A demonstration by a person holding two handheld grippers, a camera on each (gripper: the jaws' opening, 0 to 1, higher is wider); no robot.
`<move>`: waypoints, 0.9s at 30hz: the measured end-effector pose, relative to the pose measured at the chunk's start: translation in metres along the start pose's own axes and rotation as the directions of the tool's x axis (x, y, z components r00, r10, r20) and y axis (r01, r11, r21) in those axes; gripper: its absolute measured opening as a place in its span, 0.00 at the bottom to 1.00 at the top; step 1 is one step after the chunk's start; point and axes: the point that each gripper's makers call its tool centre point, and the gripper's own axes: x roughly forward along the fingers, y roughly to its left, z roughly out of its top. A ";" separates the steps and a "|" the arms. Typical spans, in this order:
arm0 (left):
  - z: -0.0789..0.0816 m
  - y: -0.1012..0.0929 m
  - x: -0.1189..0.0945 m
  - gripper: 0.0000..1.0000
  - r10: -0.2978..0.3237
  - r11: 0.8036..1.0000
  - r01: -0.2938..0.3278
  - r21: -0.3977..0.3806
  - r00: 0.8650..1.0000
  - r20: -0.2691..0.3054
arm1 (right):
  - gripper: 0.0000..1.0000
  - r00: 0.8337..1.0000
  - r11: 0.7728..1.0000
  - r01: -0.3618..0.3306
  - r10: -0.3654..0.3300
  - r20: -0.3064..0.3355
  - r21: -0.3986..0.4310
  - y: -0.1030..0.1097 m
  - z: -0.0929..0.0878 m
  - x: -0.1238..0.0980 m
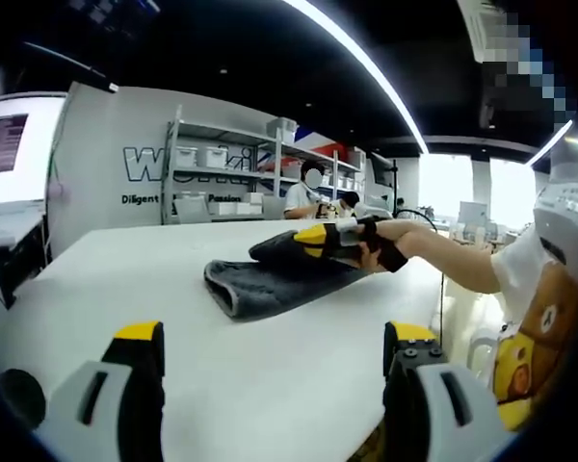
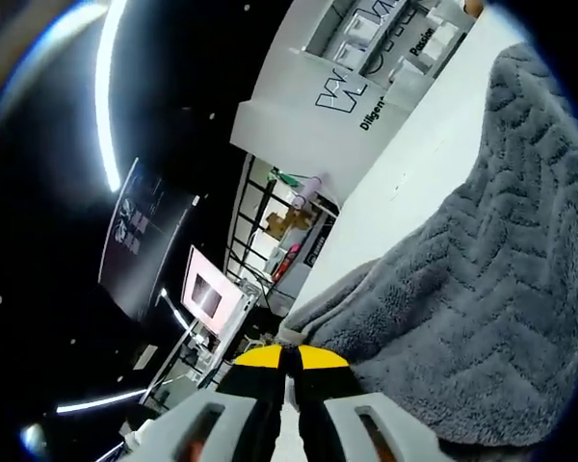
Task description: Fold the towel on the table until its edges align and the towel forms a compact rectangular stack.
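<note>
A dark grey towel point(image 1: 266, 280) lies partly folded on the white table point(image 1: 125, 279). In the left gripper view my left gripper point(image 1: 275, 337) hangs open over the table's near side, well short of the towel, with nothing between its yellow-tipped fingers point(image 1: 140, 333). My right gripper point(image 1: 318, 237), held by a hand point(image 1: 371, 252), reaches in from the right and lifts the towel's upper flap. In the right gripper view its jaws are closed point(image 2: 289, 358) at the edge of the ribbed grey towel point(image 2: 472, 289), which spreads to the right.
A shelf rack point(image 1: 222, 173) with white boxes stands against a lettered wall beyond the table. A person point(image 1: 303, 192) sits at the back. A monitor point(image 1: 5, 144) is at the far left. The table edge point(image 1: 441, 289) drops off to the right.
</note>
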 end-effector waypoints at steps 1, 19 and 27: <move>0.000 0.000 0.000 0.99 -0.001 1.000 0.001 0.001 1.000 -0.001 | 0.03 1.000 1.000 -0.011 0.011 0.001 0.009 0.002 0.000 0.000; -0.004 -0.001 0.001 0.99 -0.008 1.000 0.008 -0.005 1.000 -0.004 | 0.03 0.996 0.998 -0.056 0.057 -0.071 0.016 0.034 -0.035 0.051; -0.007 -0.004 0.002 0.99 -0.012 1.000 0.012 -0.012 1.000 -0.003 | 0.03 0.993 0.998 -0.056 0.057 -0.105 0.011 0.041 -0.050 0.066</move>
